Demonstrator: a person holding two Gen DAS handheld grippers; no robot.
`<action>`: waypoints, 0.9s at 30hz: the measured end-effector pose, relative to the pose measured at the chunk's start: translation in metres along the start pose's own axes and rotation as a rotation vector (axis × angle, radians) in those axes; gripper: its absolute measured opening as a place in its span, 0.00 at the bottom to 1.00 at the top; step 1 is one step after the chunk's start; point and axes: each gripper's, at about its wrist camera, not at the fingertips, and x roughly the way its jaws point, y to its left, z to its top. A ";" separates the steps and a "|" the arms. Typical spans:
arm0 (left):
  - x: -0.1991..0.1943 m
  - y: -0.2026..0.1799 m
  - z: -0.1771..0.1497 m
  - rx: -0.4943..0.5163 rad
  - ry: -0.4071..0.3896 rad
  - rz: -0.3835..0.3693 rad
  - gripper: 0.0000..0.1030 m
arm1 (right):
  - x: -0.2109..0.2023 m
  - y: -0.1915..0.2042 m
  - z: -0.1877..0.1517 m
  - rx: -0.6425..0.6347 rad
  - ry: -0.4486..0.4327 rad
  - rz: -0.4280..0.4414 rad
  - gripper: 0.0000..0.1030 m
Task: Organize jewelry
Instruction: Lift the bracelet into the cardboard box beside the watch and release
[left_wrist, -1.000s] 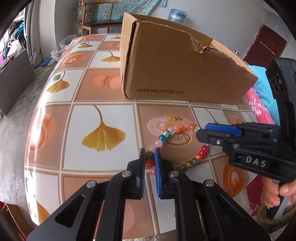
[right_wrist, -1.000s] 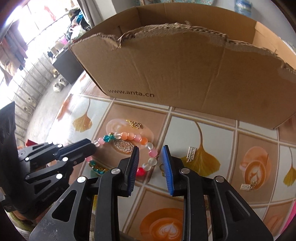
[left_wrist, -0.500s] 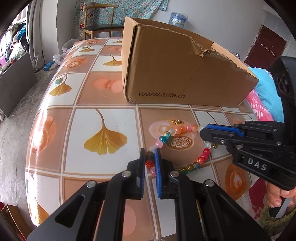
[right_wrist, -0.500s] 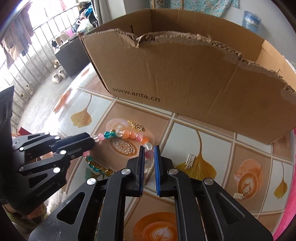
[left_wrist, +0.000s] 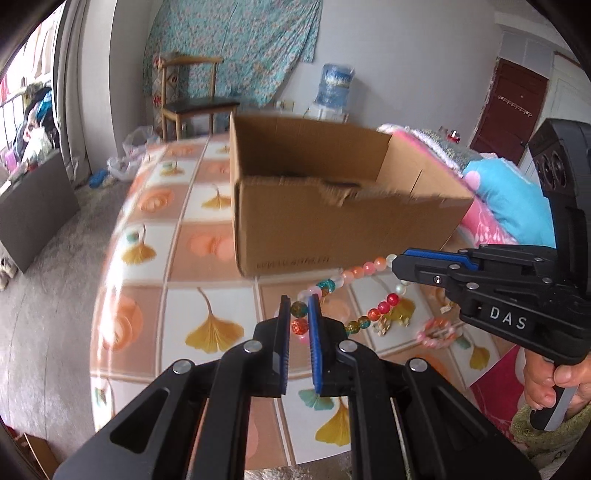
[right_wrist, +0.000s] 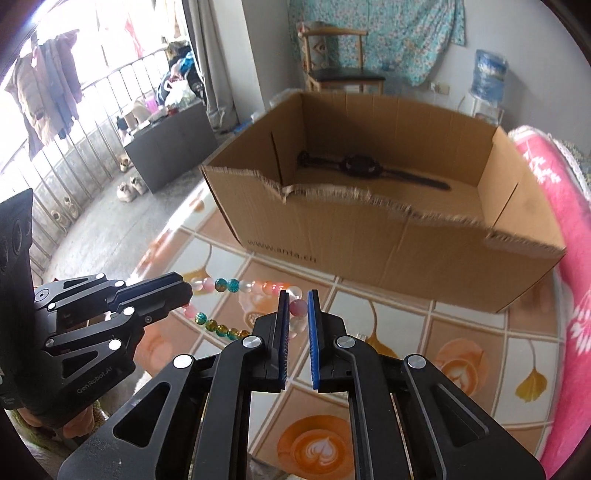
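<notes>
Left hand-held gripper (left_wrist: 299, 314): closed on one end of the bead bracelet (left_wrist: 364, 271), an amber bead and a red bead pinched between its blue pads.
Right hand-held gripper (right_wrist: 298, 308): its jaws have just been closing and are now clamped on the other end of the same loop, a pink bead and a clear bead caught between the pads.
Bead bracelet: held clear above the counter (left_wrist: 173, 306) by both tools, its two strands stretched almost taut between them; it hangs in front of the cardboard box (right_wrist: 406, 254), just short of the box's torn near wall.
Hand (left_wrist: 550, 384): seen in the left wrist view wrapped around the right tool's handle.
Cardboard box: set open-topped on the counter, with a web address printed on the near wall; a black wristwatch (right_wrist: 365, 168) is laid flat on its floor near the far wall.
Loose pieces: a pink bracelet (left_wrist: 437, 332) and small gold items (left_wrist: 393, 321) are left on the counter in front of the box, below the lifted loop.
Counter: covered in a tile-pattern cloth with ginkgo leaves and coffee cups.
</notes>
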 end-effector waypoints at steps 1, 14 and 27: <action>-0.006 -0.001 0.005 0.006 -0.019 -0.003 0.09 | -0.003 0.002 0.001 -0.001 -0.014 0.003 0.07; -0.016 -0.016 0.134 0.192 -0.195 -0.012 0.09 | -0.036 -0.038 0.099 -0.027 -0.162 0.049 0.07; 0.145 0.002 0.167 0.300 0.209 0.070 0.09 | 0.122 -0.091 0.149 0.100 0.303 0.212 0.08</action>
